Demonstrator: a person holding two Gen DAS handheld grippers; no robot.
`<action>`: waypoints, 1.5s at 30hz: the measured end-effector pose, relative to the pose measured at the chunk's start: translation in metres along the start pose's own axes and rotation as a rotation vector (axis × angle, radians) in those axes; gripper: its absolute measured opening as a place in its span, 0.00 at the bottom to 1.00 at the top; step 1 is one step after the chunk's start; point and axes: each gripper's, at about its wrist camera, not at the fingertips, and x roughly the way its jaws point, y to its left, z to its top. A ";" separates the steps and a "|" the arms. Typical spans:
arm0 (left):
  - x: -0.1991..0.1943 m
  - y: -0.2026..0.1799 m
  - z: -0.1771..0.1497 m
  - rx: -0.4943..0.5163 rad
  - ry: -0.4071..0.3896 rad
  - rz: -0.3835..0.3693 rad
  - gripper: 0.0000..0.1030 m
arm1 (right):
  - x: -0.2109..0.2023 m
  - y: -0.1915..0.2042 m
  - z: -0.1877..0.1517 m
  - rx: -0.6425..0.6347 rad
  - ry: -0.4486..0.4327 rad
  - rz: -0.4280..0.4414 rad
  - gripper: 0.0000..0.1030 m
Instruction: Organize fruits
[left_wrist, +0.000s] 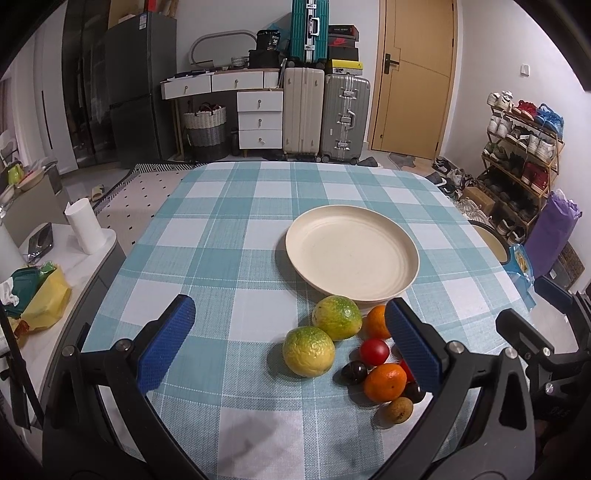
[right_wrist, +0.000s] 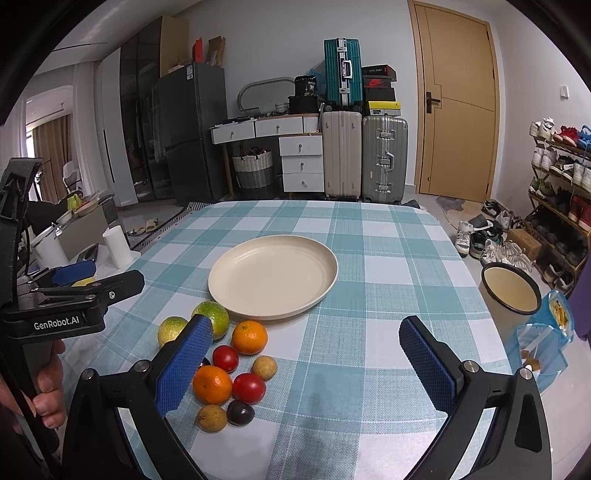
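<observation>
Task status: not begun, as far as the views show. The plate (right_wrist: 273, 277) sits bare at the middle of the bench (right_wrist: 388, 266), which is covered in a blue checked cloth. No fruit is on it.

All fruit lies in one loose cluster on the cloth just in front of the plate, toward its left side. Counted in the right wrist view: two green-yellow citrus fruits (right_wrist: 210, 319), the nearer to the plate almost touching its rim; two oranges (right_wrist: 249, 337); two small red fruits (right_wrist: 249, 387); two small brown fruits (right_wrist: 264, 367); one dark plum-like fruit (right_wrist: 240, 412). A second dark fruit shows only in the left wrist view.

Left gripper (left_wrist: 291, 347): fingers spread wide, holding nothing, poised above the cluster's left part.

Right gripper (right_wrist: 306, 365): fingers likewise wide apart and empty, over bare cloth to the right of the cluster.

Remaining, by my judgement: every fruit is still to be moved.
</observation>
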 end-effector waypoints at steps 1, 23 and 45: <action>0.001 0.000 0.000 0.000 -0.001 0.000 1.00 | 0.000 0.000 0.000 0.000 0.000 -0.001 1.00; 0.002 0.003 -0.003 -0.003 0.005 -0.004 1.00 | -0.001 -0.001 0.002 0.010 -0.011 0.006 1.00; 0.026 0.018 -0.021 -0.047 0.086 -0.087 1.00 | 0.006 -0.005 0.002 0.034 -0.018 0.018 1.00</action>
